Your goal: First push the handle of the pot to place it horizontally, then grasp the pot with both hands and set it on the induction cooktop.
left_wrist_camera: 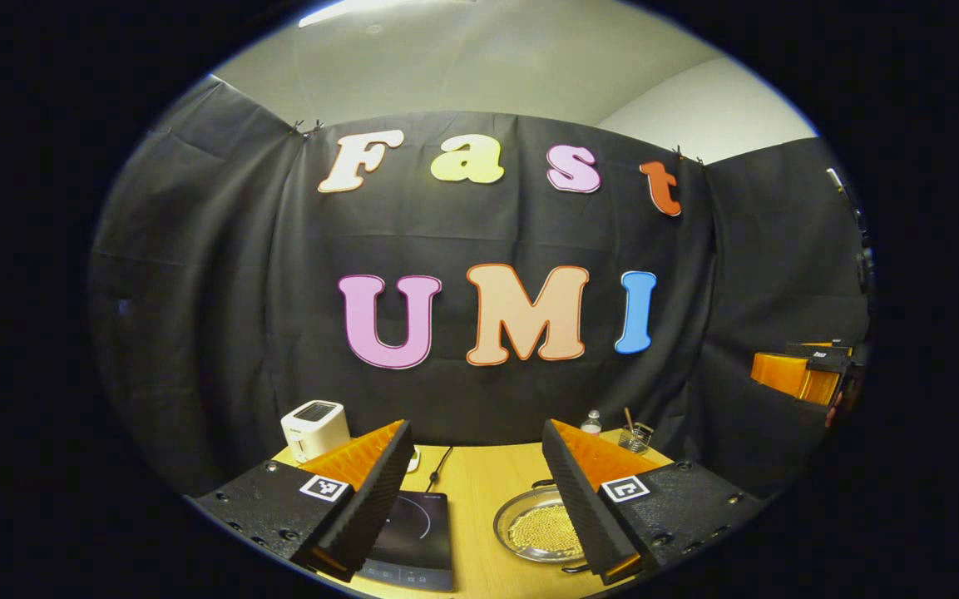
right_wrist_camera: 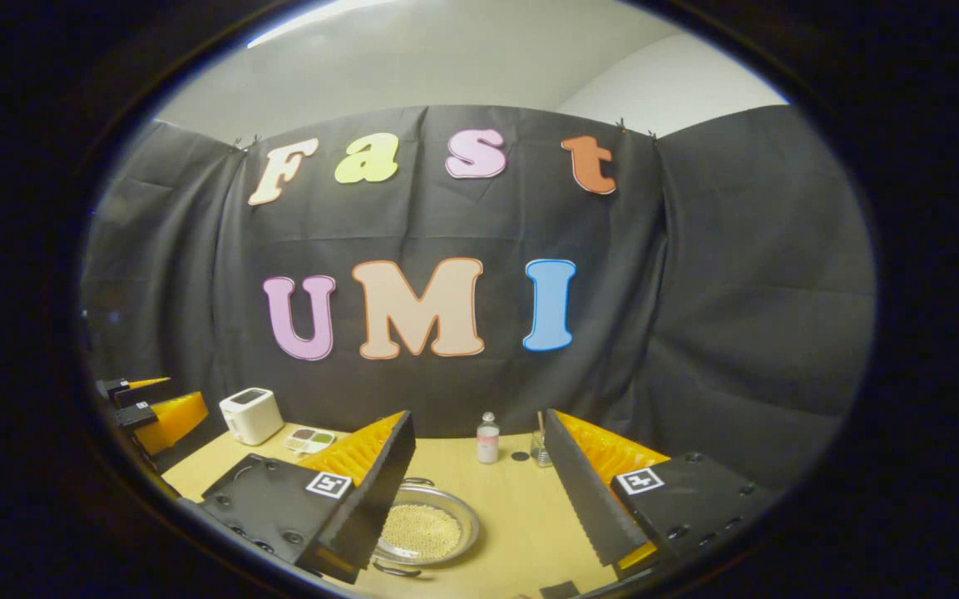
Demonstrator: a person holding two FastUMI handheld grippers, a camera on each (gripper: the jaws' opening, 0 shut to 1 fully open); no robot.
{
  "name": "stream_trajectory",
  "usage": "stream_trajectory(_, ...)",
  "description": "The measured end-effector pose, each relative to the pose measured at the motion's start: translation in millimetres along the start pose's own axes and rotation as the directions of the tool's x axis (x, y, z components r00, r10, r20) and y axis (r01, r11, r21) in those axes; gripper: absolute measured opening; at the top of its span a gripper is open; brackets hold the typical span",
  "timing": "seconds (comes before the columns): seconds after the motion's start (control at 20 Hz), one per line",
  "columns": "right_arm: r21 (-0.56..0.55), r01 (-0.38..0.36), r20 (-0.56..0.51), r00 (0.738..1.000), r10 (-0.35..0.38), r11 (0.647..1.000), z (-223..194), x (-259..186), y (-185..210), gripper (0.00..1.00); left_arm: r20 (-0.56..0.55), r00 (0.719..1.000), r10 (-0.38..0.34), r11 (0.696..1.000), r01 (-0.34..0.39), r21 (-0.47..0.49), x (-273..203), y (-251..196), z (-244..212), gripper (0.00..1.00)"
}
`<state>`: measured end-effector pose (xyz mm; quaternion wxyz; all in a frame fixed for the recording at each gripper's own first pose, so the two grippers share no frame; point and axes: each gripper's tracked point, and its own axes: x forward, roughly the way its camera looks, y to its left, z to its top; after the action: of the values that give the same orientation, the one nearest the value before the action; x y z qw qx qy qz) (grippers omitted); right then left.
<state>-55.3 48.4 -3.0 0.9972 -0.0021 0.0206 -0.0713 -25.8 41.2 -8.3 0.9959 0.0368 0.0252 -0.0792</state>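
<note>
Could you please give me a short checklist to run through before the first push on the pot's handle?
1. Left gripper open, holding nothing: ok.
2. Right gripper open, holding nothing: ok.
3. Pot on the table, not yet on the induction cooktop: ok.
4. Cooktop surface bare where it shows: ok.
5. Handle direction of the pot: cannot tell.
6. Bottle stands well behind the pot: ok.

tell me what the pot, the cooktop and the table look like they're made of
Pot: likely stainless steel, a shiny silvery rim that catches the light; it holds small pale beads or grains.
Induction cooktop: glossy black top, probably glass or ceramic, with a thin printed ring and a faint reflection.
Table: light yellowish wood or wood-look laminate, smooth and matte; which one is unclear.
</note>
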Motion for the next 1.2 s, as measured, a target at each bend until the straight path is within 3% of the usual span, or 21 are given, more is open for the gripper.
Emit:
stream_trajectory(0.05, 0.01, -0.008, -0.001, 1.0, 0.008, 1.0, -1.3, 1.8, 3.8, 0.99, -0.001, 1.0, 0.011, 1.0, -0.011, 0.002, -0.6, 5.0, -1.3, 0.95)
stream_trajectory(0.1, 0.02, -0.02, -0.006, 1.0, 0.02, 1.0, -3.8, 3.8, 9.0, 0.94, -0.001, 1.0, 0.019, 1.0, -0.019, 0.003, -0.8, 8.5, -2.3, 0.94)
stream_trajectory(0.25, 0.033, -0.054, -0.027, 0.998, 0.055, 0.998, -11.9, 13.8, 24.7, 0.71, -0.005, 0.999, 0.043, 0.999, -0.043, -0.004, -1.6, 19.9, -6.7, 0.91)
stream_trajectory(0.4, 0.022, -0.07, -0.033, 0.997, 0.071, 0.997, -18.9, 15.5, 39.6, 0.46, -0.017, 0.998, 0.064, 0.998, -0.065, -0.01, -3.2, 32.6, -11.6, 0.95)
stream_trajectory(0.45, 0.012, -0.061, -0.034, 0.997, 0.062, 0.998, -22.3, 17.1, 42.6, 0.38, -0.021, 0.997, 0.071, 0.997, -0.071, -0.015, -3.1, 36.5, -14.0, 0.91)
stream_trajectory(0.5, 0.003, -0.055, -0.033, 0.998, 0.055, 0.998, -24.4, 16.1, 43.2, 0.25, -0.025, 0.997, 0.075, 0.997, -0.076, -0.022, -3.6, 40.0, -15.7, 0.95)
stream_trajectory(0.55, 0.002, -0.063, -0.037, 0.997, 0.063, 0.998, -26.6, 16.0, 48.6, 0.12, -0.026, 0.997, 0.079, 0.997, -0.079, -0.025, -4.5, 43.5, -16.6, 0.91)
stream_trajectory(0.6, 0.003, -0.077, -0.051, 0.996, 0.078, 0.997, -33.0, 15.6, 57.0, 0.06, -0.028, 0.996, 0.083, 0.996, -0.084, -0.024, -4.5, 47.2, -18.6, 0.91)
stream_trajectory(0.75, 0.002, -0.102, -0.083, 0.991, 0.102, 0.995, -46.3, 14.0, 70.9, 0.05, -0.028, 0.995, 0.092, 0.996, -0.093, -0.013, -5.8, 58.1, -19.1, 0.91)
stream_trajectory(0.8, 0.006, -0.111, -0.099, 0.989, 0.111, 0.994, -53.1, 12.9, 77.1, 0.2, -0.027, 0.995, 0.094, 0.996, -0.094, -0.009, -6.3, 61.3, -19.7, 0.91)
stream_trajectory(0.9, 0.02, -0.134, -0.144, 0.98, 0.136, 0.991, -70.9, 10.7, 92.4, 0.05, -0.028, 0.995, 0.093, 0.996, -0.093, -0.003, -7.1, 66.5, -21.0, 0.91)
stream_trajectory(0.95, 0.026, -0.149, -0.171, 0.974, 0.151, 0.989, -81.4, 8.7, 100.8, 0.05, -0.03, 0.995, 0.093, 0.996, -0.093, 0.0, -7.9, 69.9, -21.5, 0.91)
stream_trajectory(1.0, 0.034, -0.164, -0.198, 0.966, 0.167, 0.986, -93.4, 5.4, 109.6, 0.13, -0.031, 0.995, 0.092, 0.996, -0.092, 0.003, -7.5, 72.9, -22.6, 0.91)
stream_trajectory(1.2, 0.054, -0.2, -0.332, 0.92, 0.207, 0.978, -148.6, -7.5, 138.7, 0.13, -0.049, 0.995, 0.084, 0.996, -0.083, 0.008, -6.9, 83.6, -31.1, 0.95)
